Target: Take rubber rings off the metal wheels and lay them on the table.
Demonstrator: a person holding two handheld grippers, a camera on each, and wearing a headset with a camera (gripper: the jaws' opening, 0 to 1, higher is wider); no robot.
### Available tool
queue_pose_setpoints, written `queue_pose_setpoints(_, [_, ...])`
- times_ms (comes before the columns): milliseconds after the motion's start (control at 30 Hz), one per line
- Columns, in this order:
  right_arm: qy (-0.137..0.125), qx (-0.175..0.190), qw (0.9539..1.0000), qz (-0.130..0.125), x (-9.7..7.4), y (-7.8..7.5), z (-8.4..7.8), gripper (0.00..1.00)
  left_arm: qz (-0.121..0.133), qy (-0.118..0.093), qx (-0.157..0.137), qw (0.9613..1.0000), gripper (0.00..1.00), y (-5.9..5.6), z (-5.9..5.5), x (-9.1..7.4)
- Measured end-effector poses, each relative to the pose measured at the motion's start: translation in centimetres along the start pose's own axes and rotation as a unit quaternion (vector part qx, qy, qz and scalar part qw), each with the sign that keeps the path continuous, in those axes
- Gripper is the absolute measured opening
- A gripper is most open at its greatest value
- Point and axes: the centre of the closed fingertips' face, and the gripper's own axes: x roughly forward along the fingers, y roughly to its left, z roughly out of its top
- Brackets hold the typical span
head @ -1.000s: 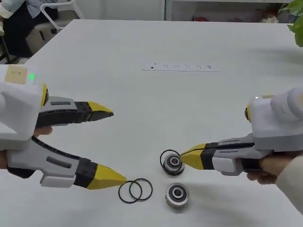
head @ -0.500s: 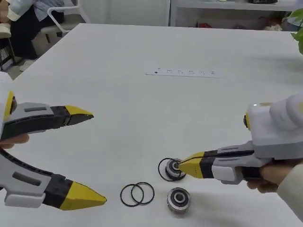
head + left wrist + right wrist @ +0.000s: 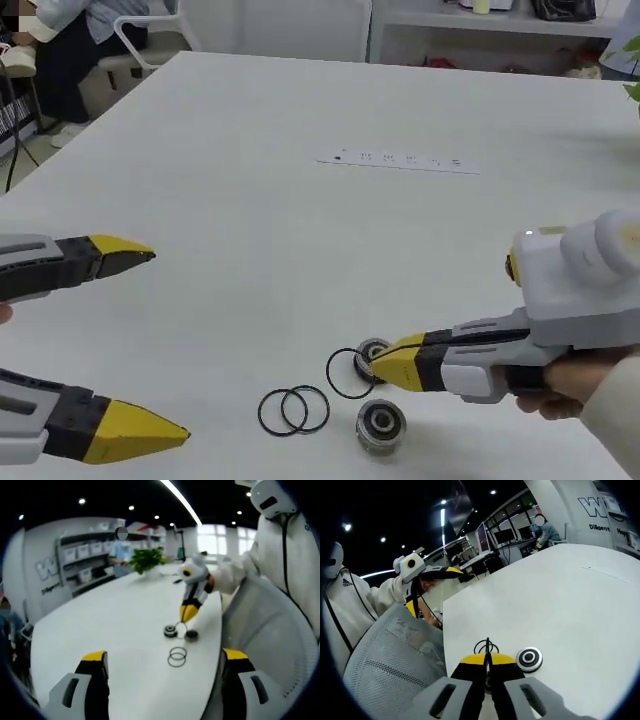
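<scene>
Head view: right tool [image 3: 385, 365] held low from right, pointing left, jaws together, clamped on black rubber ring [image 3: 345, 372]; loop beside far wheel [image 3: 372, 352]. Near wheel [image 3: 381, 421] flat, axle up. Two loose rings [image 3: 293, 410] overlapped flat on bench [image 3: 300, 230]. Left tool [image 3: 168, 345] wide apart, pointing right.

Left gripper view: left tool [image 3: 165, 655] apart; loose rings [image 3: 176, 656] ahead.

Right gripper view: rubber ring [image 3: 486, 646] upright in closed tips; far wheel [image 3: 529, 659] just right, pale face, dark hub.
</scene>
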Motion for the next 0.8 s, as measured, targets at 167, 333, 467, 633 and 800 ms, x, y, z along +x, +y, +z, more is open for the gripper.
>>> queue_pose_setpoints(167, [0.009, -0.002, 0.9999, 0.006, 0.3, 0.5, -0.3, 0.0, 0.001, 0.0, -0.008, 1.0, 0.94, -0.4, -0.6, -0.1])
queue_pose_setpoints(333, [0.02, -0.004, 0.9997, 0.014, 0.8, 1.0, -0.6, 0.0, 0.006, 0.003, -0.015, 0.9999, 0.94, -0.6, -1.1, -0.3])
queue_pose_setpoints(467, [0.031, -0.007, 0.9993, 0.021, 1.3, 1.3, -1.0, 0.0, 0.01, 0.001, -0.02, 0.9997, 0.94, -0.6, -1.2, -0.5])
queue_pose_setpoints(633, [0.039, -0.006, 0.9989, 0.024, 1.7, 1.0, -1.4, 0.0, 0.016, -0.001, -0.028, 0.9995, 0.93, -0.6, -1.6, -0.7])
queue_pose_setpoints(800, [0.046, -0.005, 0.9987, 0.022, 1.9, 0.5, -1.8, 0.0, 0.018, -0.001, -0.035, 0.9992, 0.93, -0.6, -1.9, -0.7])
